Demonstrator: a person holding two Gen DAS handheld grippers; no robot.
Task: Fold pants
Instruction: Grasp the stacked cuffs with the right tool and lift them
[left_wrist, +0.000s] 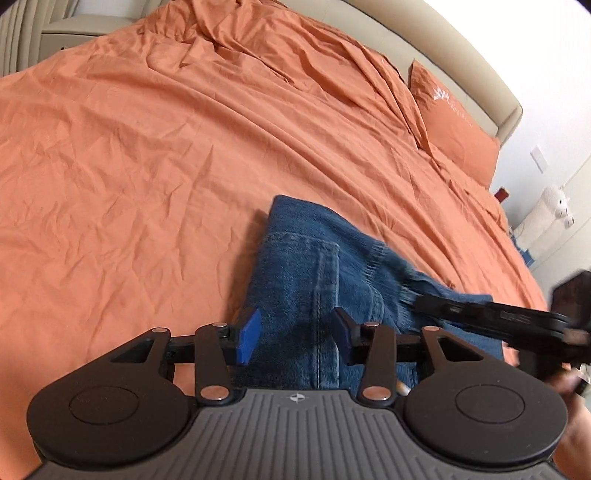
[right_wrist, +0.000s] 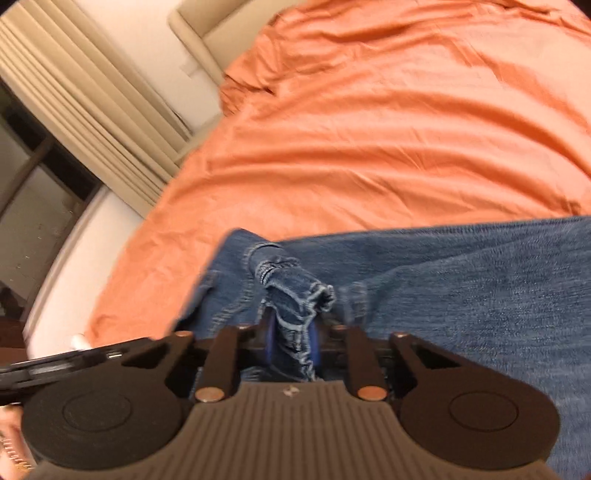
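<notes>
Blue denim pants (left_wrist: 314, 266) lie partly folded on the orange bed sheet (left_wrist: 147, 166). My left gripper (left_wrist: 295, 336) is open just above the pants, its blue pads (left_wrist: 249, 334) on either side of a leg seam, holding nothing. My right gripper (right_wrist: 291, 343) is shut on a bunched hem of the pants (right_wrist: 295, 291), with the rest of the denim (right_wrist: 461, 295) spreading to its right. The right gripper also shows in the left wrist view (left_wrist: 491, 314), at the right edge of the pants.
An orange pillow (left_wrist: 454, 125) lies by the beige headboard (left_wrist: 461, 62). A plush toy (left_wrist: 550, 214) sits beyond the bed at right. In the right wrist view, beige curtains (right_wrist: 85, 110) and the bed's edge (right_wrist: 122, 258) are at left.
</notes>
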